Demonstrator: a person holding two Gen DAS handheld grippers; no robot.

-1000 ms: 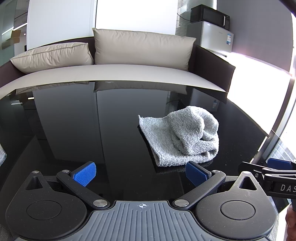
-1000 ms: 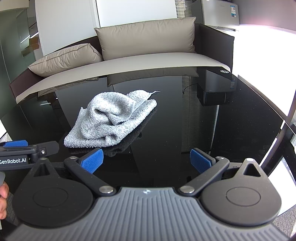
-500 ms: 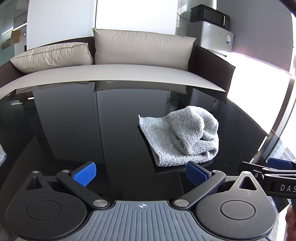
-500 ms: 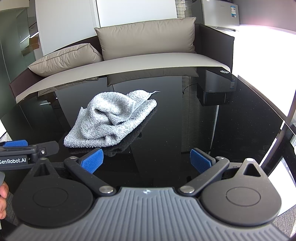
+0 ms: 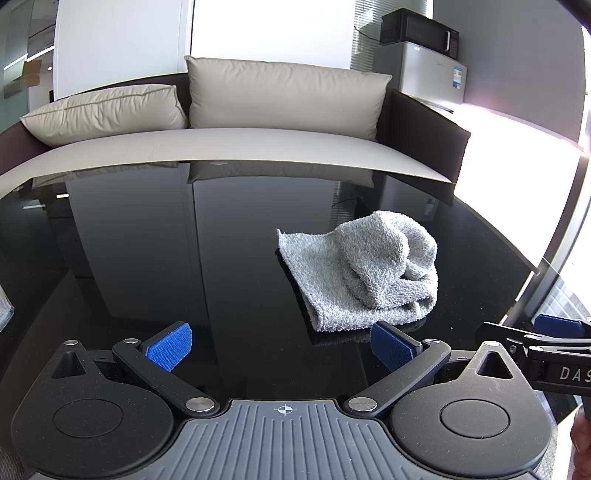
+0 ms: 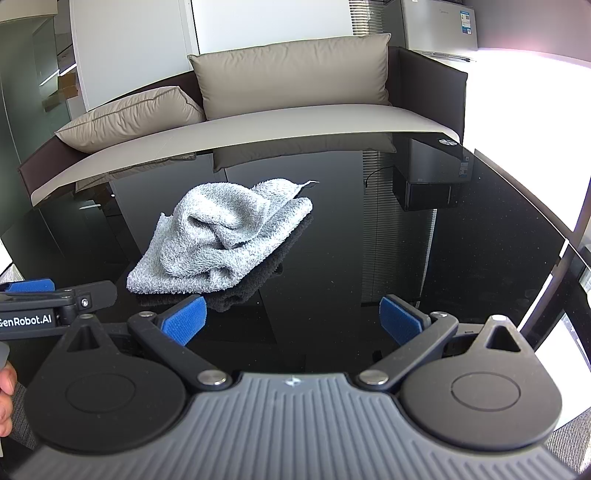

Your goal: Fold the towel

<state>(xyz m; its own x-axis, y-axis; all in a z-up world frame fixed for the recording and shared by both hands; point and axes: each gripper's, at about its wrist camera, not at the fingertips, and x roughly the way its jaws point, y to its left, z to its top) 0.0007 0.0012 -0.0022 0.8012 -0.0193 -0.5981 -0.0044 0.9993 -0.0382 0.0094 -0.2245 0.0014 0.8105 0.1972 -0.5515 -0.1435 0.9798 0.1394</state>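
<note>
Your left gripper is held low over the near edge of the table, a black slab polished enough to mirror the room. Its two black linkage fingers stand spread wide, each tipped with a ribbed blue pad, and nothing lies between them. One towel is present: grey looped terry, bunched into a rounded hump over a flatter layer, unfolded, lying on the glossy surface ahead of and slightly right of this gripper, its near hem just beyond the right-hand pad. From the right wrist view the same towel sits ahead and to the left of your right gripper, its near corner just beyond the left-hand pad; neither gripper touches the cloth. The right gripper is likewise spread apart and empty (four blue pads in all, two per tool). Each camera catches the other tool at its frame edge, along with part of a hand, too cropped to say how it grips. Behind the table runs one sofa with a smooth beige seat and two plump beige cushions, their dark frame reflected in the tabletop. At far right one microwave rests on one small silver fridge.
</note>
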